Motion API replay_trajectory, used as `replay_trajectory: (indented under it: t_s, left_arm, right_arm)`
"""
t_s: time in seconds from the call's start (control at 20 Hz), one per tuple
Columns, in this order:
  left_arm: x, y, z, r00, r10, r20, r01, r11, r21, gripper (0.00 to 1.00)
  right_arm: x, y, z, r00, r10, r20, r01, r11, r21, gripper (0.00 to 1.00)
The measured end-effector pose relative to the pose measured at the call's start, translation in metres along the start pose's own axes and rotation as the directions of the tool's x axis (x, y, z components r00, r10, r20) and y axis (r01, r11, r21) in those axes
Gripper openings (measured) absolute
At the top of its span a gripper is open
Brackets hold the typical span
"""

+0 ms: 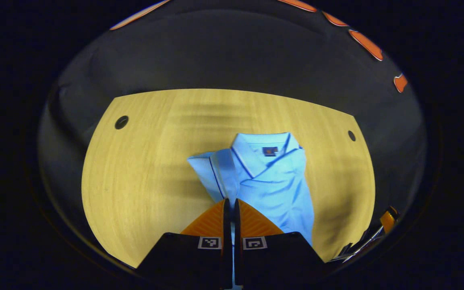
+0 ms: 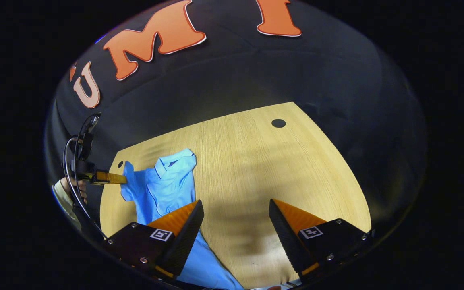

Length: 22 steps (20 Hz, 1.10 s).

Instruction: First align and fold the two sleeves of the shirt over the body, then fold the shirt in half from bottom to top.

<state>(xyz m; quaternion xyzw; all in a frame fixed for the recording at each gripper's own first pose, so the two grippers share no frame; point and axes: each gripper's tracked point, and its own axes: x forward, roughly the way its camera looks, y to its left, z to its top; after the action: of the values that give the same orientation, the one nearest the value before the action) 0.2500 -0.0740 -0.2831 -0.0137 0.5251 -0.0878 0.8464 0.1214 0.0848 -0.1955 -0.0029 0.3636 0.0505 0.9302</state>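
A light blue polo shirt (image 1: 272,181) with a dark-trimmed collar lies on the wooden table (image 1: 143,169), collar toward the far side. My left gripper (image 1: 230,203) is shut on the shirt's sleeve (image 1: 212,169), and a strip of blue cloth shows between its fingers. In the right gripper view the left gripper (image 2: 115,178) holds that sleeve (image 2: 129,181) raised at the shirt's (image 2: 163,189) left edge. My right gripper (image 2: 235,202) hangs open above the table (image 2: 248,161), nothing between its fingers, with the shirt's lower part under its left finger. It also appears at the lower right (image 1: 388,219).
The table has round cable holes near its far corners (image 1: 121,122) (image 1: 351,135) (image 2: 278,123). Bare wood lies on both sides of the shirt. A person's hand and sleeve (image 2: 69,191) hold the left gripper, with a cable looping above.
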Motion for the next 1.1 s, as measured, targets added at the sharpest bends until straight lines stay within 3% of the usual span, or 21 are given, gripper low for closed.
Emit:
replay_trajectory:
  t_s: [0.25, 0.55, 1.1]
  left_arm:
    - [0.017, -0.071, -0.007, 0.998, -0.056, -0.040, 0.058, 0.997, 0.057, 0.06]
    - [0.036, -0.126, -0.023, 0.991, -0.096, -0.095, 0.105, 0.990, 0.092, 0.06]
    - [0.075, -0.153, -0.039, 0.984, -0.120, -0.132, 0.128, 0.990, 0.054, 0.09]
  right_arm:
    - [-0.006, -0.018, 0.001, 1.000, -0.003, 0.014, 0.003, 1.000, 0.018, 0.99]
    - [-0.002, -0.035, -0.008, 1.000, -0.009, -0.002, 0.009, 0.999, 0.037, 0.99]
    - [0.005, -0.043, -0.027, 0.999, -0.010, -0.045, 0.011, 0.999, 0.031, 0.99]
